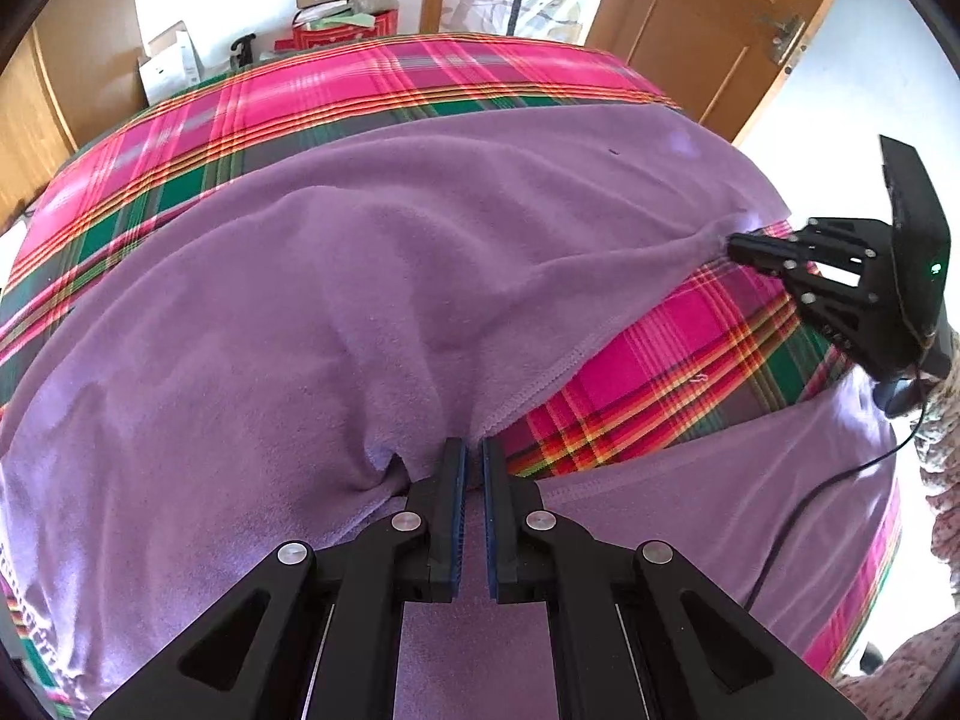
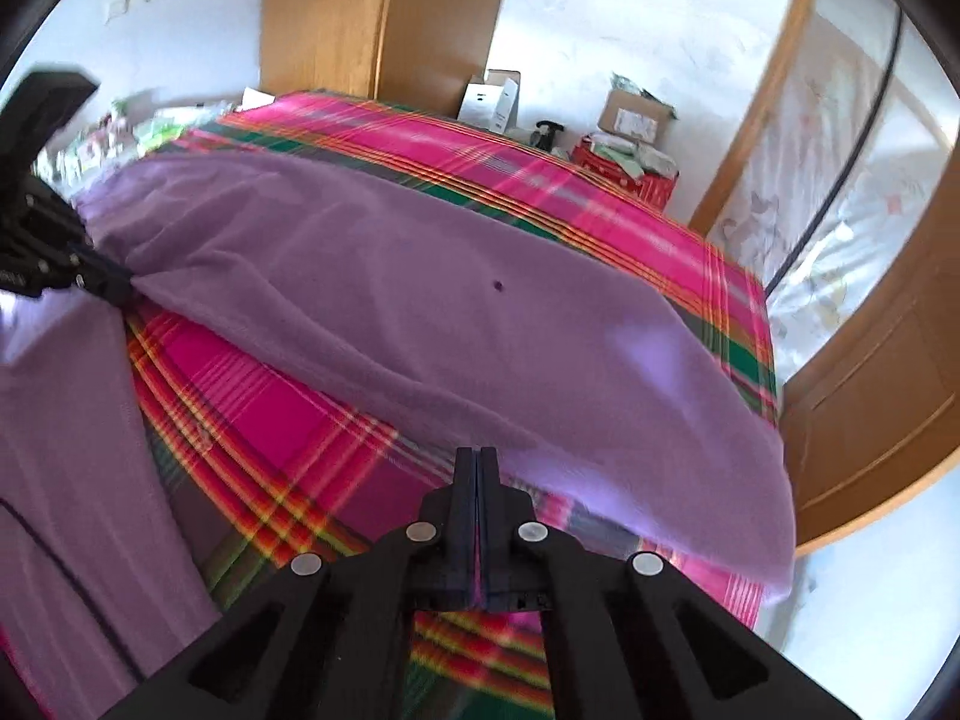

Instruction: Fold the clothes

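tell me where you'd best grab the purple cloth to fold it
Along its stitched hem, at the corners, coming in from the near side of the plaid bed. The purple cloth is limp, so two spread points keep the edge taut. The left hand-held gripper and right hand-held gripper are pinching it that way.

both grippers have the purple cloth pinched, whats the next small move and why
Probably carry both grippers forward together: the left gripper and right gripper each pinch the cloth's near edge, lifted off the plaid bed, so the fold isn't laid.
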Tool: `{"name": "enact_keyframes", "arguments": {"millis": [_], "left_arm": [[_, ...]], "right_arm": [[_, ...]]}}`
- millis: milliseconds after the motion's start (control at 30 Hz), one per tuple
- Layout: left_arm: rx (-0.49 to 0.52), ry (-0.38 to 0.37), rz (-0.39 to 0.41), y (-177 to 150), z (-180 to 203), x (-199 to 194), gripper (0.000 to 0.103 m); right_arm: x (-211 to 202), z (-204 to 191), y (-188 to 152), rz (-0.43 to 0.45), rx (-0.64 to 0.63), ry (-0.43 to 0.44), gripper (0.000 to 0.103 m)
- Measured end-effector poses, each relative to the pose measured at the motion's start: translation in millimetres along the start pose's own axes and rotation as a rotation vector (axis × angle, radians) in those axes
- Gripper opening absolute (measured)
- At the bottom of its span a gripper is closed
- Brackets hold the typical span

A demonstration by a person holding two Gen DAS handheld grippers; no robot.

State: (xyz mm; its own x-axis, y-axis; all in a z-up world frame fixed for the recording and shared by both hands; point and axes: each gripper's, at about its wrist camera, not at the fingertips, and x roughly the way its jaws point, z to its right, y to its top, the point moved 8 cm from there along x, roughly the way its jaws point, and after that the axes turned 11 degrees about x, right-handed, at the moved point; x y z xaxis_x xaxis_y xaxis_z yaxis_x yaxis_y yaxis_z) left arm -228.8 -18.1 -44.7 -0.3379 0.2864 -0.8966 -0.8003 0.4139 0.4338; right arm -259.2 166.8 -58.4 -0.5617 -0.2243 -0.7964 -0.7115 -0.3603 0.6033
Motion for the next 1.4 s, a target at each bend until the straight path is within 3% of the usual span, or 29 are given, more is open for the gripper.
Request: {"name": "enact_keyframes", "arguments": {"millis": [167,300,400,500,633,967,1167,1400], "left_arm": [[-0.029,-0.016,-0.004,0.2,-3.2,1.3,0.008],[-0.089,-0.062,-0.005,-2.9,-7.3,-5.1,0.012],[-0.107,-0.051,0.01,-8.5,-14.5,-15.8,0.021],[-0.151,-0.036,0.033,-15.6,-27.4,-28.3,0.021],[-0.246,-0.021,0.045,-28.0,-52.1,-39.4,0.021],[-0.286,0.062,0.023,-32.5,-81.9,-42.4,0.021],[-0.249,0.095,0.026,-6.7,-97.8,-40.3,0.021],[-0.242,0.104,-0.002,47.8,-128.8,-10.8,0.021]], "right_arm": [[5.1,9.8,-6.0,-0.029,0.084,0.035,0.001],[7.8,-11.2,-10.8,-0.055,0.066,0.096,0.005],[8.7,-32.8,-11.4,-0.062,0.031,0.138,0.009],[9.5,-49.5,-12.5,-0.067,0.008,0.158,0.01],[8.9,-52.5,-13.2,-0.074,0.003,0.139,0.02],[9.3,-5.1,9.4,-0.053,0.188,0.079,0.022],[11.8,51.1,29.2,0.005,0.287,-0.036,0.03],[23.4,148.8,36.9,0.032,0.459,-0.179,0.037]]}}
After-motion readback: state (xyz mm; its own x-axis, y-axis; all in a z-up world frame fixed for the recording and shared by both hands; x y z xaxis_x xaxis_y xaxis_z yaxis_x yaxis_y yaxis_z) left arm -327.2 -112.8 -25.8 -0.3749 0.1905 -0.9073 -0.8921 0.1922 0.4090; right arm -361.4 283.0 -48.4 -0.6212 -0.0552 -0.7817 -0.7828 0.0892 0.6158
